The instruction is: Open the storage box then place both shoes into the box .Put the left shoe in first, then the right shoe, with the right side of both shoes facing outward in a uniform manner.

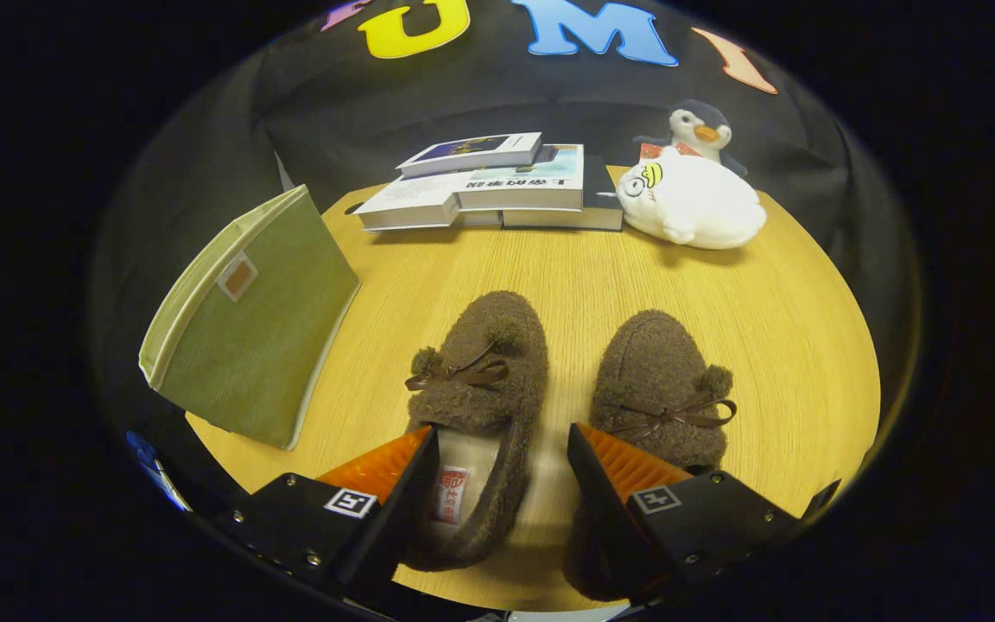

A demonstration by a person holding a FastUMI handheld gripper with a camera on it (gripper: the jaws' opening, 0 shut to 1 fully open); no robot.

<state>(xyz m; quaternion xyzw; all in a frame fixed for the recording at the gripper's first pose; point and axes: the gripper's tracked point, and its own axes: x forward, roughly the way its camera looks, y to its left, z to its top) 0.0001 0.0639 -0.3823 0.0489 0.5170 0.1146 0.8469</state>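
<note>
Gripper point(502, 449) spread wide, grasping nothing, poised above the heel ends of both shoes. Left shoe point(480, 380), brown fleece with bow and pompom, lying on wooden table point(774, 320), toe pointing away; its opening partly between the fingers. Right shoe point(662, 380) just beside it, parallel, heel hidden under one finger. Storage box point(251, 320), green fabric, folded flat, resting tilted at table edge beside left shoe, well apart from it. Beyond the shoes: stacked books point(497, 186), white plush toy point(692, 203), penguin plush point(698, 128) behind it.
</note>
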